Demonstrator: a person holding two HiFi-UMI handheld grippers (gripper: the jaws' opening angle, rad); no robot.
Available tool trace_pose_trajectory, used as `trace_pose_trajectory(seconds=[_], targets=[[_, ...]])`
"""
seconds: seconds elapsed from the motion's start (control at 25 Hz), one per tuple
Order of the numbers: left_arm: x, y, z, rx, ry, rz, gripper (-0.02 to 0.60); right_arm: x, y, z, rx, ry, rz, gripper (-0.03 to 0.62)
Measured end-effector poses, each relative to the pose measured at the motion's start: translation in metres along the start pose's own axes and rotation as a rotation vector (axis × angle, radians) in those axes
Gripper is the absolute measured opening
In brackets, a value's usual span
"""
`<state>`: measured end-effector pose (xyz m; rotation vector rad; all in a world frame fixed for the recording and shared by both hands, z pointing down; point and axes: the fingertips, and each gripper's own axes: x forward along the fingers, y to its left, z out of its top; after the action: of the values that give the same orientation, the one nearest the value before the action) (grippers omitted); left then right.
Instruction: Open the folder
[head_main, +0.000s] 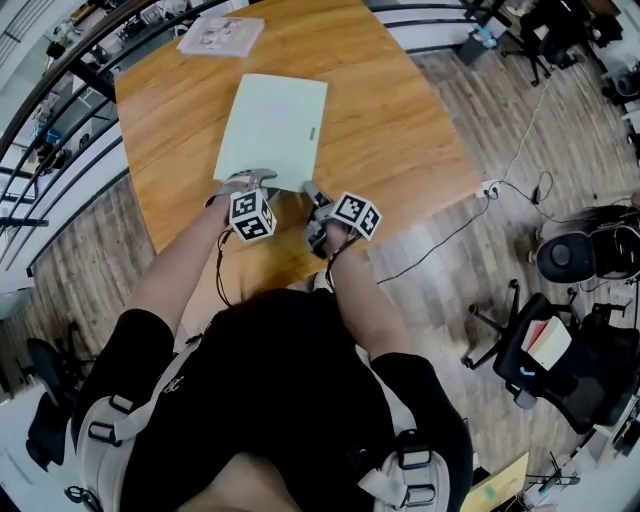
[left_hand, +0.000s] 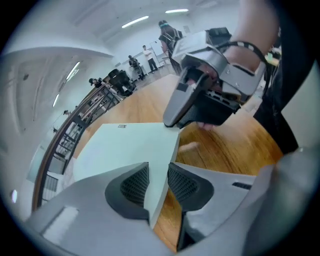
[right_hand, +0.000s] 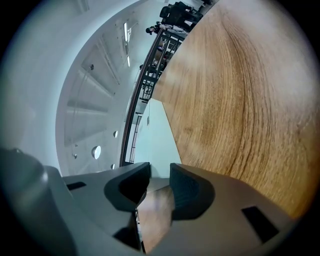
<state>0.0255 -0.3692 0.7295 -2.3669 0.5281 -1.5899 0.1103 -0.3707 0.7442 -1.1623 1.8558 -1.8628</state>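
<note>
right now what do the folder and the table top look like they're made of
The folder: probably thin card or matte plastic; pale green, flat, no glare, and a thin edge in the left gripper view. The table: wood or wood-look laminate, satin; warm brown with clear grain lines and a soft sheen.

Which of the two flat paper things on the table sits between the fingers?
The pale green folder nearest the person: its edge passes between the fingers of the left gripper. The white printed sheets lie apart at the far corner.
</note>
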Motion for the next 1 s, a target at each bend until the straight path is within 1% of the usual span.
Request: trace_pose_trajectory(seconds=[0.08, 0.12, 0.16, 0.36, 0.52, 0.6, 0.72, 0.88, 1.0], targets=[[-0.005, 0.0, 0.003, -0.139, -0.042, -0.054, 0.093, 0.0, 0.0, 0.0, 0.006, -0.014, 0.0, 0.127], [-0.009, 0.001, 0.005, -0.203, -0.062, -0.071, 0.08, 0.0, 0.0, 0.0, 0.009, -0.018, 0.002, 0.127], [-0.012, 0.003, 0.006, -0.25, -0.078, -0.078, 0.068, -0.001, -0.001, 0.0, 0.011, -0.019, 0.003, 0.127], [-0.023, 0.007, 0.007, -0.401, -0.131, -0.073, 0.043, -0.001, -0.002, 0.0, -0.004, -0.007, -0.004, 0.127], [-0.035, 0.013, 0.008, -0.541, -0.201, -0.073, 0.037, -0.003, -0.004, 0.0, -0.015, -0.017, -0.012, 0.127], [-0.041, 0.016, 0.008, -0.598, -0.234, -0.07, 0.032, -0.003, -0.004, -0.001, -0.015, -0.019, -0.011, 0.127], [-0.047, 0.017, 0.006, -0.664, -0.261, -0.073, 0.032, -0.003, -0.004, -0.001, -0.025, -0.011, -0.018, 0.127], [-0.053, 0.017, 0.007, -0.732, -0.304, -0.079, 0.031, -0.004, -0.005, -0.001, -0.037, -0.012, -0.035, 0.127], [-0.067, 0.023, 0.008, -0.787, -0.377, -0.077, 0.029, -0.005, -0.003, -0.002, -0.04, -0.018, -0.046, 0.127]])
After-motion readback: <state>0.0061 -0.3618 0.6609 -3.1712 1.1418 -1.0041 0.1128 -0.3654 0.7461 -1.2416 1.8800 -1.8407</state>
